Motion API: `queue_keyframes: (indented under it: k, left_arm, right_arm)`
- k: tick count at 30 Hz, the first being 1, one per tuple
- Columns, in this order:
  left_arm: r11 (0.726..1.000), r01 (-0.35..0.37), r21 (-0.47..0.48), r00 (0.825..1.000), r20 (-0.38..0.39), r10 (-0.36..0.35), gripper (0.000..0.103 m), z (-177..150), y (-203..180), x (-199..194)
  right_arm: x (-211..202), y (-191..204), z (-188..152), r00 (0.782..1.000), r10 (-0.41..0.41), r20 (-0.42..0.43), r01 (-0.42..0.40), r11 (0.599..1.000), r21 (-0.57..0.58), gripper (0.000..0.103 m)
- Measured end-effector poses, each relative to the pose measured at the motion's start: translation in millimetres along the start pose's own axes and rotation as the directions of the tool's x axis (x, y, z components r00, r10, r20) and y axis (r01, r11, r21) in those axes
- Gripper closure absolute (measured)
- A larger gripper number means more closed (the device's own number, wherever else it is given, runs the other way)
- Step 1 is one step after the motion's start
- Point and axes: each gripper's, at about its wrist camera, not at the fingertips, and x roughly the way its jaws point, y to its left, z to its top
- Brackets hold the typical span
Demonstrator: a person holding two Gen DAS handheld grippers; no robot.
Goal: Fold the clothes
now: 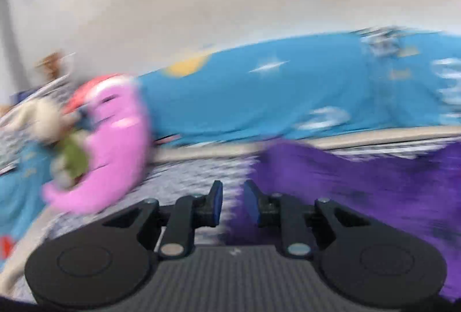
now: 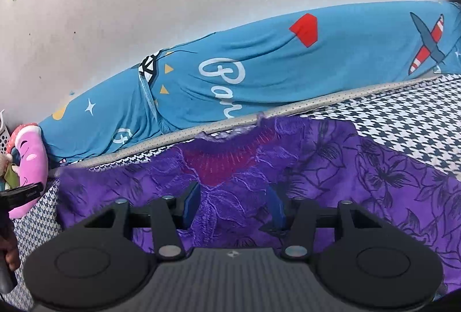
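Note:
A purple floral garment [image 2: 331,167] lies spread on the houndstooth bed cover [image 2: 403,121], its red-purple knit neckline [image 2: 227,156] toward the wall. My right gripper [image 2: 234,208] hovers low over the cloth just below the neckline, open wide, with nothing between its fingers. The left wrist view is blurred by motion. There my left gripper [image 1: 232,202] is at the garment's left edge [image 1: 360,185], its blue pads [image 1: 217,196] a narrow gap apart and nothing clearly held. The left gripper's black body [image 2: 23,193] also shows at the left edge of the right wrist view.
A blue printed quilt roll [image 2: 259,72] lies along the white wall behind the garment. A pink plush toy [image 2: 30,156] and other soft toys [image 1: 57,139] sit at the bed's left end. A person's hand [image 2: 10,251] is at the far left.

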Motion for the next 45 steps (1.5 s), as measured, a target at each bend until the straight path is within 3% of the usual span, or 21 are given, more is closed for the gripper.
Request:
queue_keyframes:
  k: [1,3,5,11,16,21,27,33,39,45]
  left_arm:
    - [0.999,-0.039,-0.014,0.999,-0.024,0.039,0.067,-1,6,9]
    - [0.994,-0.088,-0.06,0.994,-0.073,0.084,0.052,-2,18,20]
    - [0.992,-0.095,-0.078,0.993,-0.072,0.089,0.053,-4,25,19]
    - [0.997,-0.002,-0.079,0.998,-0.056,-0.003,0.047,-7,21,1]
    - [0.985,0.115,-0.13,0.989,-0.08,-0.126,0.033,-9,10,-9]
    - [0.967,0.191,-0.169,0.975,-0.08,-0.207,0.031,-9,-5,-23]
    - [0.955,0.256,-0.149,0.962,-0.061,-0.268,0.026,-10,-28,-40]
    - [0.956,0.278,-0.09,0.957,-0.06,-0.283,0.026,-14,-49,-46]
    - [0.943,0.316,-0.105,0.941,-0.09,-0.325,0.024,-16,-55,-43]
    - [0.94,0.325,-0.099,0.936,-0.105,-0.335,0.024,-18,-60,-41]
  right_arm:
    - [1,-1,1,1.0,-0.003,-0.001,0.003,1.0,0.002,0.052]
    - [3,-4,3,1.0,-0.008,-0.003,0.008,1.0,0.006,0.052]
    - [5,-7,5,1.0,-0.014,-0.005,0.014,1.0,0.009,0.052]
    - [10,-23,14,0.999,-0.048,-0.006,0.048,0.999,0.017,0.052]
    - [17,-49,20,0.996,-0.086,-0.01,0.087,0.995,0.052,0.052]
    - [23,-73,24,0.993,-0.121,0.005,0.12,0.99,0.069,0.052]
    - [19,-102,27,0.982,-0.183,0.043,0.178,0.979,0.103,0.052]
    - [20,-125,26,0.964,-0.264,0.035,0.261,0.961,0.088,0.052]
    - [28,-146,18,0.948,-0.316,0.022,0.315,0.948,0.033,0.052]
    - [40,-161,13,0.948,-0.317,-0.004,0.317,0.948,0.014,0.041]
